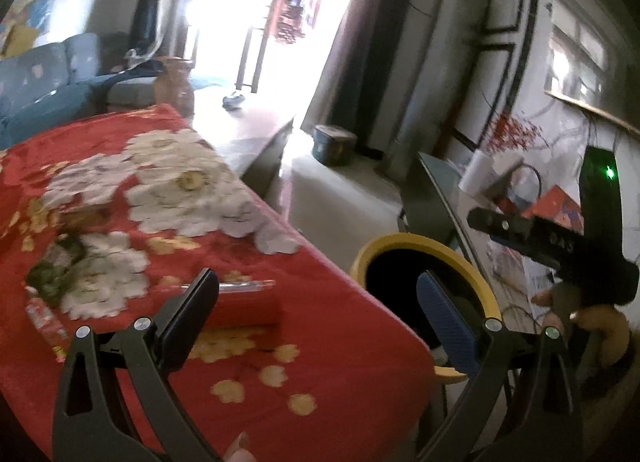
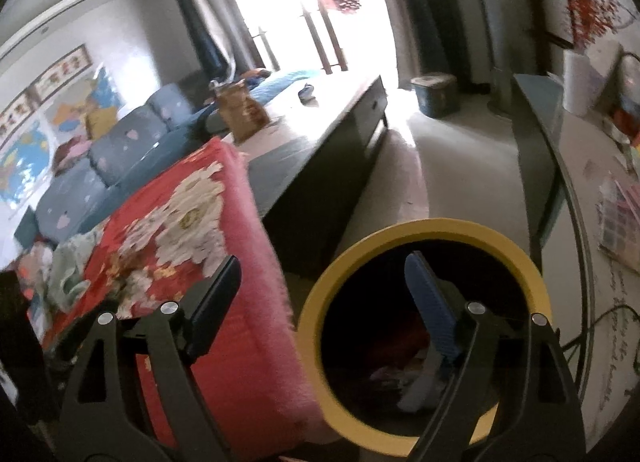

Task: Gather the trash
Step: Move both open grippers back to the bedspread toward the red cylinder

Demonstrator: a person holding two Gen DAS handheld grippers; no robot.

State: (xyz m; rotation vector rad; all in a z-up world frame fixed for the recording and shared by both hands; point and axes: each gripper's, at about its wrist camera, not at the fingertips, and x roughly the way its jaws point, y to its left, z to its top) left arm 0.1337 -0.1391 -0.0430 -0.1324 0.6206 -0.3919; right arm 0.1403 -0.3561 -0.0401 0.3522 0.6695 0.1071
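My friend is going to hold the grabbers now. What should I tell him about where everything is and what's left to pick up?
Left gripper: jaws open, nothing in them, over the red flowered blanket.
Right gripper: jaws open, nothing in them, above the yellow-rimmed bin.
Bin stands on the floor beside the blanket's edge; some trash already lies inside.
Left to do: a red box and crumpled scraps remain on the blanket.
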